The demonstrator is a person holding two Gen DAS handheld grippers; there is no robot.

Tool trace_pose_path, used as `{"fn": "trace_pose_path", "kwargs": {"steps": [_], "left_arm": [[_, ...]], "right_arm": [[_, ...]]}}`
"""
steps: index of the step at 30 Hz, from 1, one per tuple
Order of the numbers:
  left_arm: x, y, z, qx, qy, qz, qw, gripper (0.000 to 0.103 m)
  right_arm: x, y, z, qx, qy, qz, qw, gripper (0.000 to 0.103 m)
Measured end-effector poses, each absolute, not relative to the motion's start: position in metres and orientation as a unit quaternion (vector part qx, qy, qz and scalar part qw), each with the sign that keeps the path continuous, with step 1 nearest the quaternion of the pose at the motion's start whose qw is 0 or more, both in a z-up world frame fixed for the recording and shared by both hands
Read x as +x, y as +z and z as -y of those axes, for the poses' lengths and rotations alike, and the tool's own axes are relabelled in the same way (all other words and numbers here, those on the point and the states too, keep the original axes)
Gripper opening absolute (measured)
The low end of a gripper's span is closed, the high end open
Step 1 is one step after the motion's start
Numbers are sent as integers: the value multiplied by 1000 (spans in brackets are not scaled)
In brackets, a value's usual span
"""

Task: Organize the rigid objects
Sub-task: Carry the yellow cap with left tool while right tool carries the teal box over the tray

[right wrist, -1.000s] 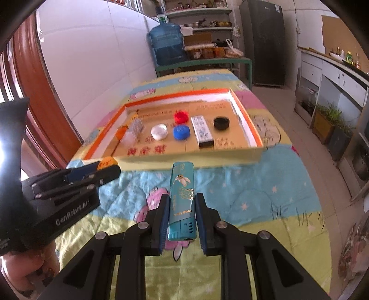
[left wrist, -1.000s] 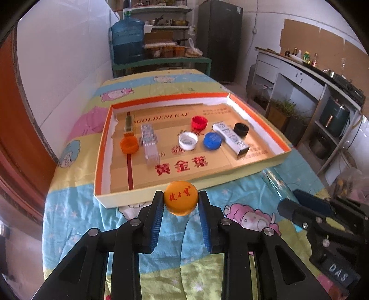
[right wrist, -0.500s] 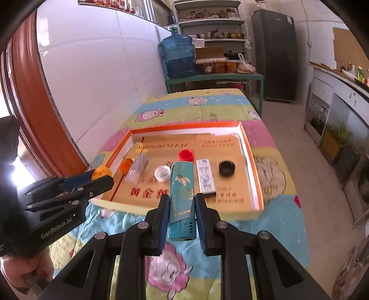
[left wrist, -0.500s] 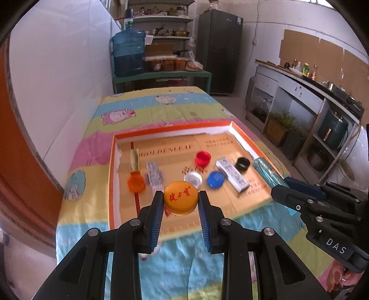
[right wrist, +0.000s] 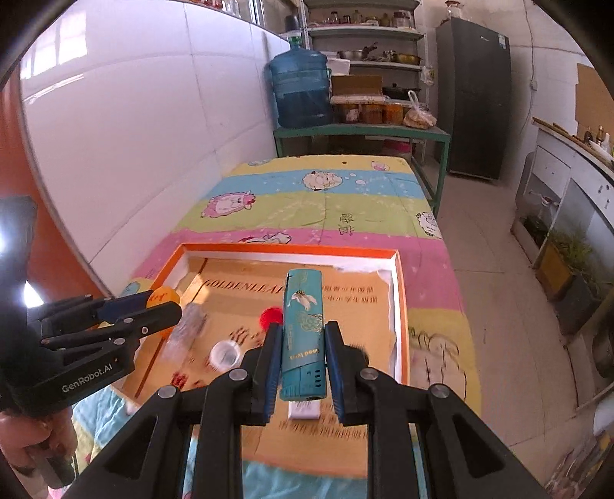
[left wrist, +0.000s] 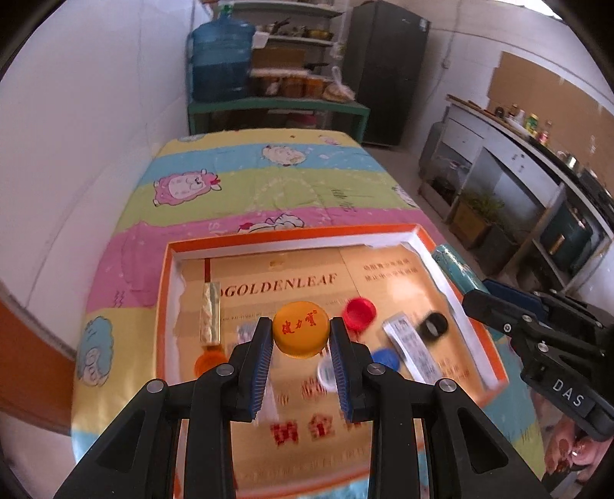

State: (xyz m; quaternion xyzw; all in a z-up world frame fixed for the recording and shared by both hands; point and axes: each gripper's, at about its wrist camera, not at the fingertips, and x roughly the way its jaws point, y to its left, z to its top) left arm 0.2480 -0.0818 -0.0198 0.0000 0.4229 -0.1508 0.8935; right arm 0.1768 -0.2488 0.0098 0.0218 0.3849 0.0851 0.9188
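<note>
Behind, only the right wrist view shows full shelves [right wrist: 360, 34].

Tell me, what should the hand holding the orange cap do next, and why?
Probably lower it. The left gripper is shut on the orange cap above the tray, where a red cap and other caps already lie. The bare floor near the GOLDENLEAF lettering looks free, so easing down there before opening seems safest.

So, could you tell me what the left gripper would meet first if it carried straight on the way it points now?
Probably the floor of the orange-rimmed tray near its GOLDENLEAF lettering, since the left gripper, shut on the orange cap, points down into it; depth is unclear.
</note>
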Motion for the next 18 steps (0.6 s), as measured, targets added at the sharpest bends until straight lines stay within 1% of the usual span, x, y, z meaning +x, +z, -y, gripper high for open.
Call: {"fn": "trace_pose_path", "kwargs": {"steps": [9,18], "left_arm": [[300,-42,96,-13,-118,-447,886,30],[318,-62,105,-9,-108,-473,874,30]], "right_arm": [[234,-10,253,28,88,-425,901,23],[257,-32,244,16,83,-449,890,23]]}}
